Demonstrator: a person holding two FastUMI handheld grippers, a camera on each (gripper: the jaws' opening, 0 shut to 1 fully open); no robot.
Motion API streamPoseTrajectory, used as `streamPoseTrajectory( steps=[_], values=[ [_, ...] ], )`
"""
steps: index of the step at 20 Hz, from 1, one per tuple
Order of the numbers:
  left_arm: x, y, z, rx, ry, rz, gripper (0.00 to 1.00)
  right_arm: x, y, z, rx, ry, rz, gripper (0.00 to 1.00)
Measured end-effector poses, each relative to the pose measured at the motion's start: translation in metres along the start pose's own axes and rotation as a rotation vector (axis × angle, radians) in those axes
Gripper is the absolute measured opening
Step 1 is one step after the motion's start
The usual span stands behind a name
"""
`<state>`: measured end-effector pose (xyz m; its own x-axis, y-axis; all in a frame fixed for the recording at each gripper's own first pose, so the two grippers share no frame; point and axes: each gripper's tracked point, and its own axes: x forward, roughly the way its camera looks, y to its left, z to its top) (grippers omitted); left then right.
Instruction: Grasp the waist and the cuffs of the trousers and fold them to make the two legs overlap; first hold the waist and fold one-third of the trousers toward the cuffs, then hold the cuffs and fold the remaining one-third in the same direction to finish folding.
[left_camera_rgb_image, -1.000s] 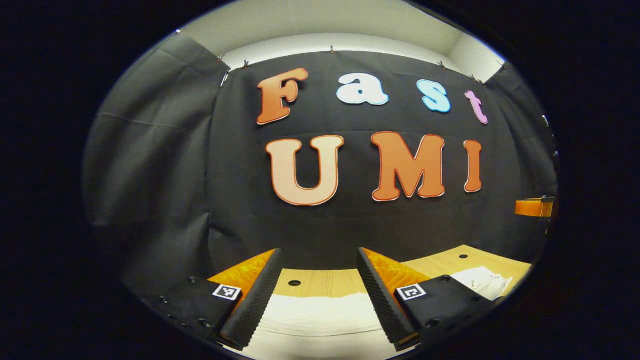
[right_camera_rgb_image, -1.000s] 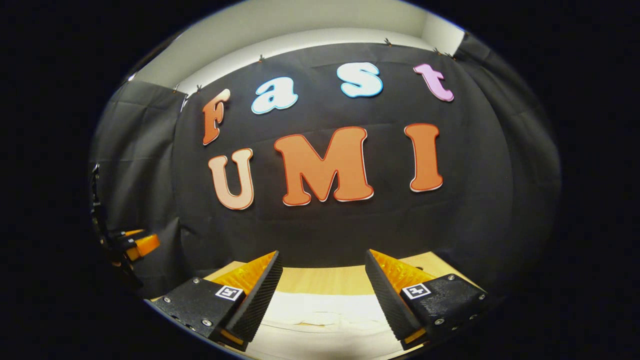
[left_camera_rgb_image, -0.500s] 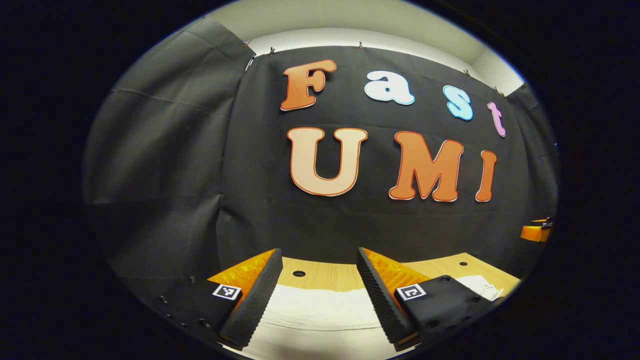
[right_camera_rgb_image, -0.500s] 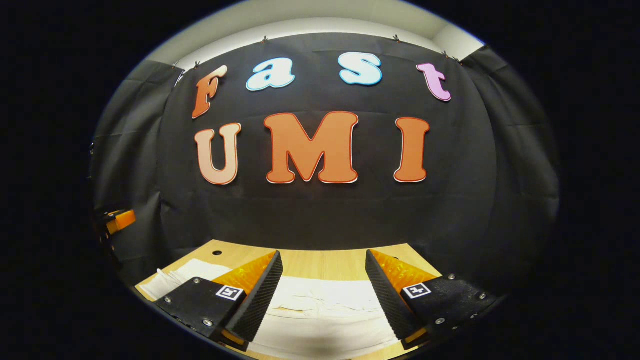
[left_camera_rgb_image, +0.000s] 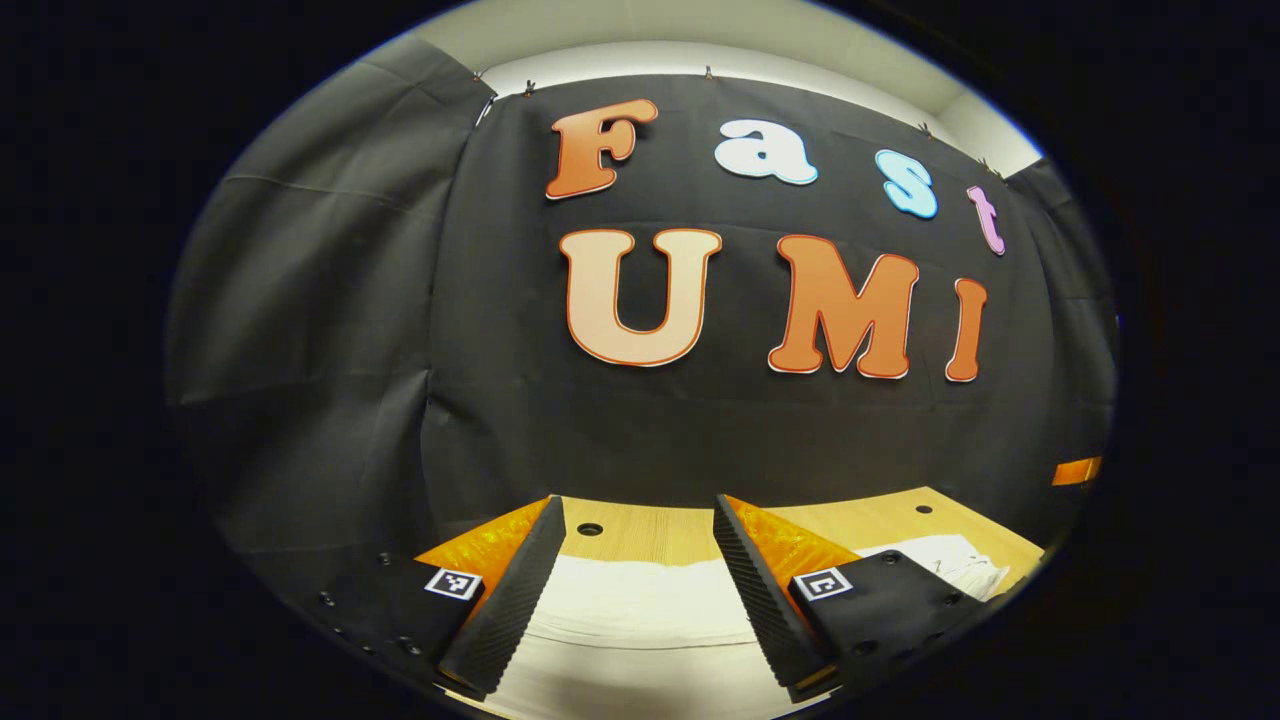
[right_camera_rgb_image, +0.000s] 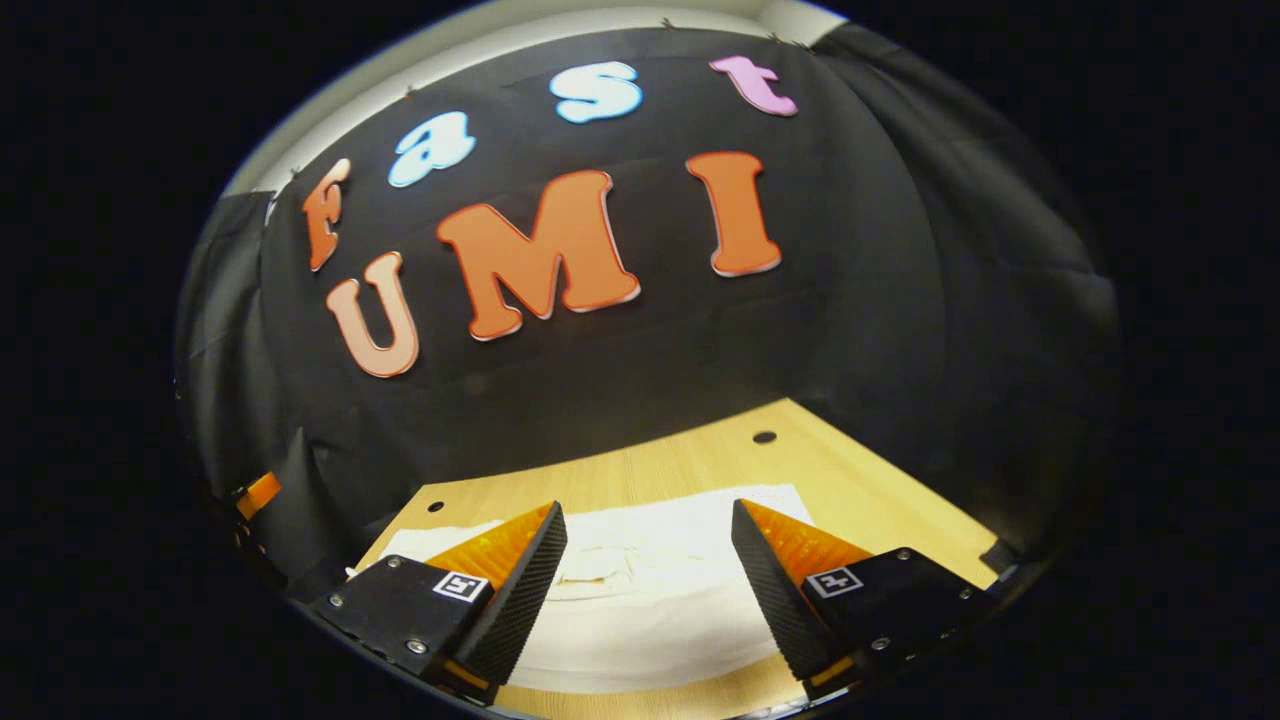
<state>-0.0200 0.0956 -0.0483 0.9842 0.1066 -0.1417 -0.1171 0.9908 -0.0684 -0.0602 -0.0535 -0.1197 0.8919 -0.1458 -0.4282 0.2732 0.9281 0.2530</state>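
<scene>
Trousers (right_camera_rgb_image: 660, 590): pale cloth, lying flat on the surface (right_camera_rgb_image: 700, 465), spread beneath and ahead of both tools; seen in the left gripper view as a white band (left_camera_rgb_image: 640, 610) with a rumpled part farther right. Right tool (right_camera_rgb_image: 648, 575): fingers spread wide apart, nothing between them, poised above the cloth, tilted down toward it. Left tool (left_camera_rgb_image: 632, 590): likewise parted and empty, held low over the cloth's near edge. Step in hand, by judgement: approach for the first grasp, waist in one tool and cuffs in the other; which end lies under which tool not discernible. Advice: lower each tool until one finger slides under the edge, pinch both layers together, lift evenly so the legs overlap without dragging or skewing. Risk: catching only the top layer. Surface: light wood, with small round holes (right_camera_rgb_image: 764, 437). Room: booth hung with black cloth (left_camera_rgb_image: 330, 300), white wall strip above (left_camera_rgb_image: 700, 60); small orange object at the far edge (left_camera_rgb_image: 1075, 470), identity unclear.
</scene>
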Motion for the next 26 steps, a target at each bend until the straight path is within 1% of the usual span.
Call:
streamPoseTrajectory(
  steps=[2,7,11,14,16,20,23,26],
  values=[
    [-0.001,-0.003,-0.006,-0.001,0.014,0.001,0.97,0.007,-0.015,-0.026,0.109,0.086,-0.024,0.99],
    [-0.007,0.007,-0.013,0.010,0.028,0.025,0.97,0.013,-0.056,-0.086,0.362,0.231,-0.077,0.98],
    [-0.008,0.014,-0.020,-0.002,0.044,0.045,0.97,0.013,-0.087,-0.127,0.531,0.309,-0.147,0.99],
    [-0.011,0.022,-0.028,0.013,0.055,0.069,0.97,0.016,-0.097,-0.150,0.641,0.356,-0.175,0.98],
    [-0.013,0.027,-0.031,0.014,0.063,0.082,0.97,0.019,-0.103,-0.163,0.692,0.390,-0.192,0.99],
    [-0.017,0.038,-0.037,0.006,0.080,0.113,0.98,0.028,-0.111,-0.187,0.737,0.462,-0.234,0.99],
    [-0.021,0.047,-0.040,0.006,0.092,0.140,0.98,0.037,-0.112,-0.194,0.778,0.492,-0.249,0.99],
    [-0.024,0.055,-0.045,-0.004,0.100,0.161,0.98,0.045,-0.109,-0.200,0.784,0.522,-0.261,0.99]
  ],
)
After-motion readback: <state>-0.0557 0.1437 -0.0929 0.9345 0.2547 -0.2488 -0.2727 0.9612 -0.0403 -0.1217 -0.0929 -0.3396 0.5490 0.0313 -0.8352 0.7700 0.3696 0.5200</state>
